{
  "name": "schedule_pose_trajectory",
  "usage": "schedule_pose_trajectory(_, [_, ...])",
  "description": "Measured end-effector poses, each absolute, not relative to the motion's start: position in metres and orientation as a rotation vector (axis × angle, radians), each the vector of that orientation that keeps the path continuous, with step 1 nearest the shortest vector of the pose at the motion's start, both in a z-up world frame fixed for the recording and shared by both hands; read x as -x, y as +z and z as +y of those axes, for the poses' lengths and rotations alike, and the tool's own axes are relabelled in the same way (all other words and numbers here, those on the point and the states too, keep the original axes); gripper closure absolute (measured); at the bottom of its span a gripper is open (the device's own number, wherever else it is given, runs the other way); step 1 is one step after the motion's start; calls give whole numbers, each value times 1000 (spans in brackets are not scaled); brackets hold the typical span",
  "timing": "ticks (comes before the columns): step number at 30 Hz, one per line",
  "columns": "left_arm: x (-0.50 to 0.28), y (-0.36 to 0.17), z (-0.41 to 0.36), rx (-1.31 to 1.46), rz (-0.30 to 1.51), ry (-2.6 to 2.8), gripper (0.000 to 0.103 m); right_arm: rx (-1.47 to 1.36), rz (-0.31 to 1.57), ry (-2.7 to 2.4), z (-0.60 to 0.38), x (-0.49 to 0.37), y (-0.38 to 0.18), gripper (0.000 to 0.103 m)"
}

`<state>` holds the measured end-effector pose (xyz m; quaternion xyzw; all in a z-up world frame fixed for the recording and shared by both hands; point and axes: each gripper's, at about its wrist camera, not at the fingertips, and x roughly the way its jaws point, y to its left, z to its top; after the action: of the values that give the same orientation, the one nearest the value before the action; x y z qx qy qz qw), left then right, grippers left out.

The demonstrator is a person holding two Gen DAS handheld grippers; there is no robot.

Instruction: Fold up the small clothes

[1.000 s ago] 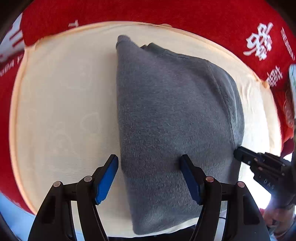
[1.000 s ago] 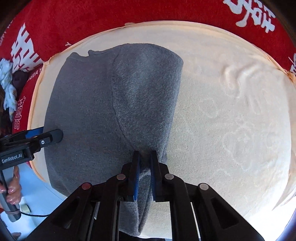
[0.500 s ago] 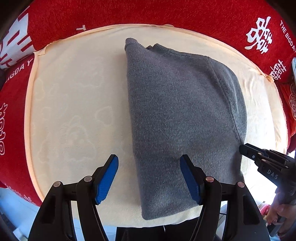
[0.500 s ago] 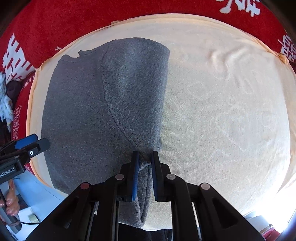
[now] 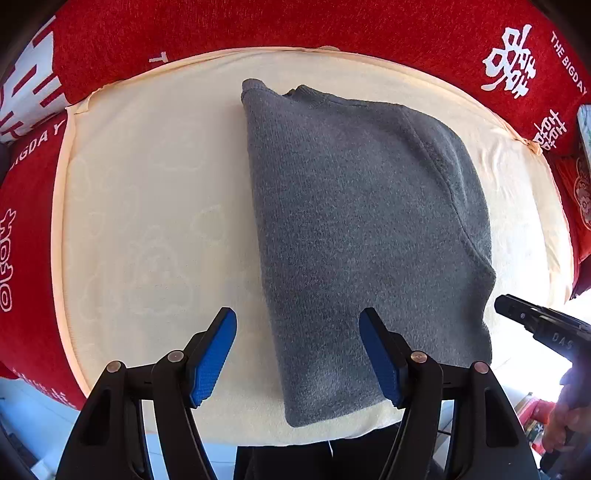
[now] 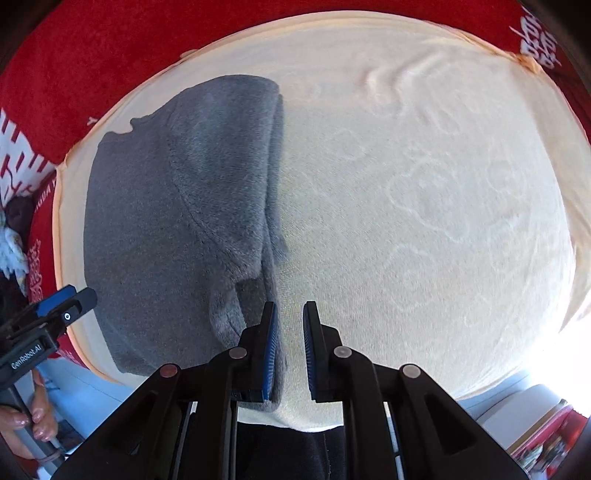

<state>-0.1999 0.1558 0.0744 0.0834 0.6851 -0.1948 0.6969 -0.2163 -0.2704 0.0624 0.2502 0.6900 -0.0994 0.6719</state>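
Garment: soft, light grey fleece sweater (image 5: 365,236), folded lengthwise, floppy.
Hold: pinch the near hem.
Left tool (image 5: 297,354): wide open, empty.
Right tool (image 6: 289,350): narrowly parted, empty.

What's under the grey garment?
The folded grey garment lies on a cream towel, which shows around it on all sides. Red printed cloth borders the towel. Anything between the garment's layers is covered.

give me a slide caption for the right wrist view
Right claw slightly open beside folded grey sweater on cream cloth.
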Motion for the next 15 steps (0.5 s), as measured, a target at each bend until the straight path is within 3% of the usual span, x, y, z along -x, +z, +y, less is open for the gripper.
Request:
schedule_pose_trajectory(3, [202,75,157,-189,1531,-438,33,-674,1486,-195,-280,215,67,81])
schedule_pose_trajectory(4, [202,75,157,-191,1533,-439,33,-723,1458,-180,-284,212,68,70])
schedule_pose_trajectory(5, [202,74,158,-194,1536,-438,33,-770,1433,-167,-288,208,67,51])
schedule_pose_trajectory(7, [203,72,157,-196,1535,-426,33,-841,1382,-146,-295,200,64,43])
schedule_pose_trajectory(9, [204,71,159,-184,1540,-418,33,-856,1392,-142,-297,189,53,43])
schedule_pose_trajectory(10, [204,70,160,-171,1547,-416,28,-856,1416,-152,-297,184,46,44])
schedule_pose_trajectory(11, [204,69,162,-153,1550,-413,8,-856,1438,-159,-297,181,39,60])
schedule_pose_trajectory(12, [204,71,164,-142,1541,-411,0,-852,1463,-168,-296,179,32,80])
schedule_pose_trajectory(15, [203,77,166,-176,1510,-403,0,-846,1466,-222,-302,187,29,87])
